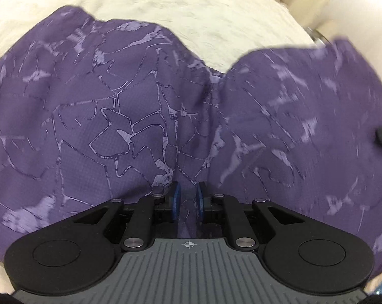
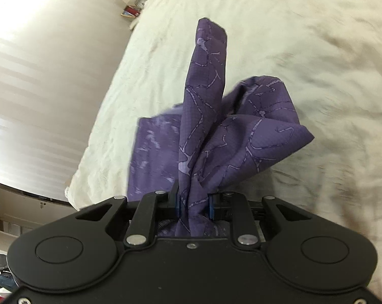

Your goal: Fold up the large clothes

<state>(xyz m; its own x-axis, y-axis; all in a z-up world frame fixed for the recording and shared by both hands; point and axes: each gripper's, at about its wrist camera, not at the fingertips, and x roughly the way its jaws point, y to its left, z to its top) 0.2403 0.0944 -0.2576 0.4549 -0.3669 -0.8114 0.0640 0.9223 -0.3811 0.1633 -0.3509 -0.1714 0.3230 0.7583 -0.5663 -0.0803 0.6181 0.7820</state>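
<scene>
Two claws grip one purple garment (image 1: 145, 116) over the cream bedsheet (image 2: 305, 50). The left gripper (image 1: 188, 204) pinches a thin fold; the right gripper (image 2: 194, 204) clamps a bunch rising ahead of it. We judge: keep both clenched, draw the cloth taut, lower evenly.

Purple patterned garment (image 1: 145, 116), bunched and lifted, draping over the cream bedsheet (image 2: 305, 50)
</scene>
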